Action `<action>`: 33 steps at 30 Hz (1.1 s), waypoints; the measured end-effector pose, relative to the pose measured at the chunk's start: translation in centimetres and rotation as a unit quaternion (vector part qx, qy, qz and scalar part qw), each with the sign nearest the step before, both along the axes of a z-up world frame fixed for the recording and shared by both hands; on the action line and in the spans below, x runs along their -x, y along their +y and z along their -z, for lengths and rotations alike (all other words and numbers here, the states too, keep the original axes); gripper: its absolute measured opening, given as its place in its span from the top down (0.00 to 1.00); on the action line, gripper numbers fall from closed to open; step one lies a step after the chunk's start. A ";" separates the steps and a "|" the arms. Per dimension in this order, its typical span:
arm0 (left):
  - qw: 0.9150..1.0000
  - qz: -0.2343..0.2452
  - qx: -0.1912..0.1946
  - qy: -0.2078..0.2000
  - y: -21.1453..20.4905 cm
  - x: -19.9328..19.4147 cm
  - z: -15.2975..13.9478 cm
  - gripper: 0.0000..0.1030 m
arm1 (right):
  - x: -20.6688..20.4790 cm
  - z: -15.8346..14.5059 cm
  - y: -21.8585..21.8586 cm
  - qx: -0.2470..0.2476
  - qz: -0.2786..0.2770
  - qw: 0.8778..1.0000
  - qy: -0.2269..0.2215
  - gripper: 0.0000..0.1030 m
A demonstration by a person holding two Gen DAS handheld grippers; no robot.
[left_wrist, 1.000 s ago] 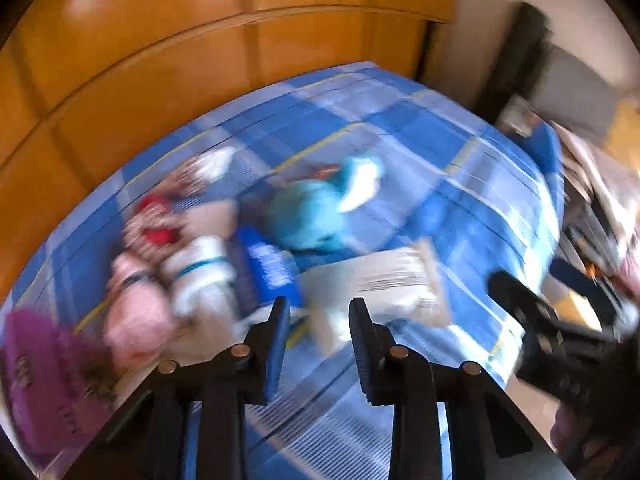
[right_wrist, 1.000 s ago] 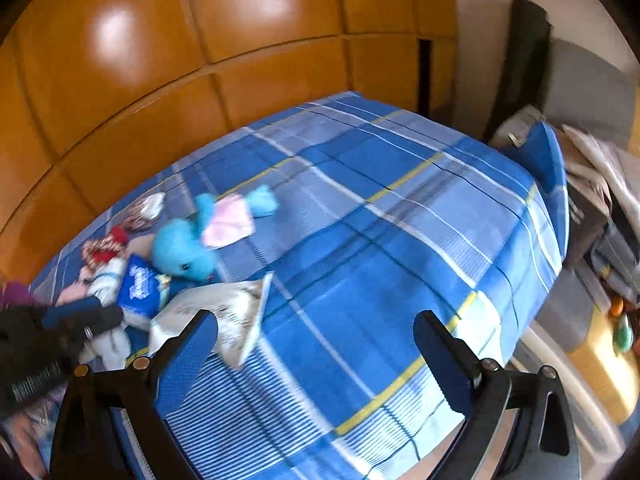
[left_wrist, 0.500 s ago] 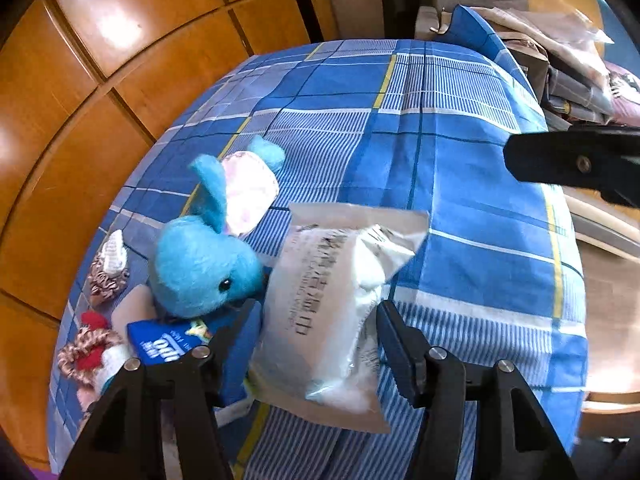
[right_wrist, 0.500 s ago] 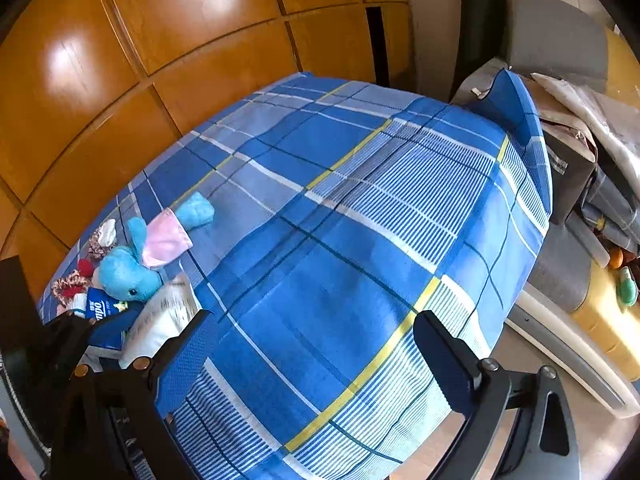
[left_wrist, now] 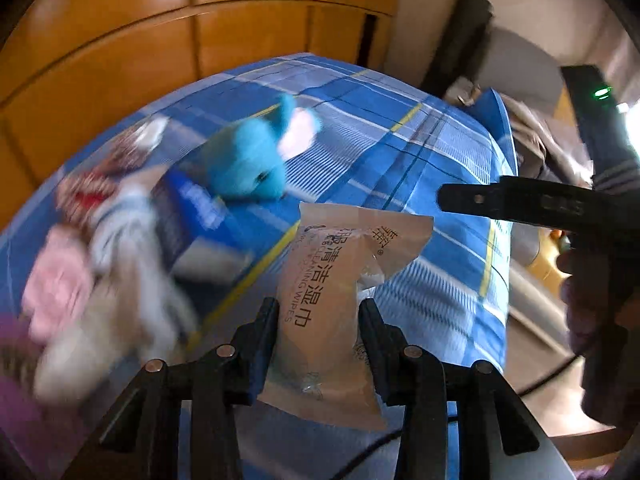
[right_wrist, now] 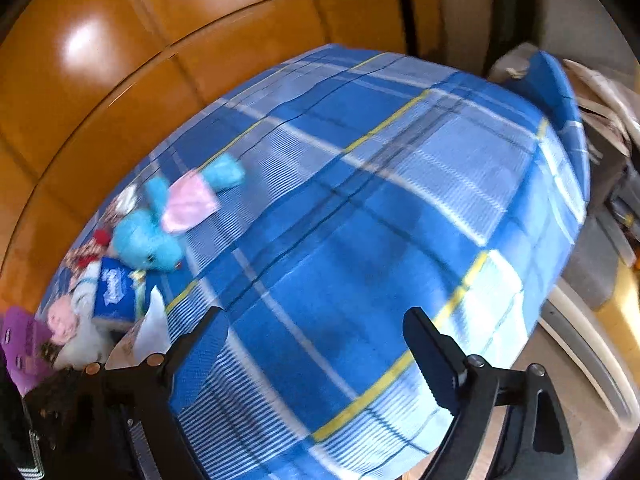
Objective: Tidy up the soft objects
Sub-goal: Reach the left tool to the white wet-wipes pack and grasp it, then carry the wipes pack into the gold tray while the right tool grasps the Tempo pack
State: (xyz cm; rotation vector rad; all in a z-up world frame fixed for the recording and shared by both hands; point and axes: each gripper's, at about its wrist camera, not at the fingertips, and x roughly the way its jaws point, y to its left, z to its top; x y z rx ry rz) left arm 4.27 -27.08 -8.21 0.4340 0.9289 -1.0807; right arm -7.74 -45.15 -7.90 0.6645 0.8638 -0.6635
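Observation:
My left gripper (left_wrist: 319, 314) is shut on a beige pack of wet wipes (left_wrist: 340, 280) and holds it above the blue plaid bed (left_wrist: 420, 184). A blue plush toy (left_wrist: 248, 160) with a pink part lies behind it, next to a blue tissue pack (left_wrist: 196, 208) and a blurred heap of pink and white soft toys (left_wrist: 80, 272). My right gripper (right_wrist: 316, 332) is open and empty over the bed's near part; the plush (right_wrist: 152, 236) and tissue pack (right_wrist: 114, 292) lie at its left. One finger of it shows in the left wrist view (left_wrist: 500, 200).
Orange wooden panels (right_wrist: 180, 40) run behind the bed. A purple object (right_wrist: 20, 344) lies at the bed's left end. A blue pillow (right_wrist: 552, 84) and piled clothes (right_wrist: 600, 92) are at the right, past the bed's edge, with floor below.
My left gripper has closed on the wipes pack and lifted it off the bed. The right gripper has swung slightly and stays open.

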 end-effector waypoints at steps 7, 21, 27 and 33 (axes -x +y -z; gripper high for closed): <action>0.999 -0.040 0.023 0.007 5.4 1.6 -1.5 0.60 | -3.9 1.0 2.2 -0.057 -0.125 0.990 -0.021 0.35; 0.994 -0.091 0.056 -0.015 10.6 2.6 -4.9 0.60 | -15.6 3.9 4.2 -0.191 -0.198 0.957 -0.090 0.38; 0.994 -0.084 0.067 -0.019 10.7 2.7 -5.8 0.60 | -16.7 2.6 4.2 -0.191 -0.197 0.957 -0.098 0.33; 0.993 -0.087 0.071 -0.022 12.0 3.1 -6.4 0.60 | -18.0 3.4 4.6 -0.166 -0.208 0.962 -0.055 0.28</action>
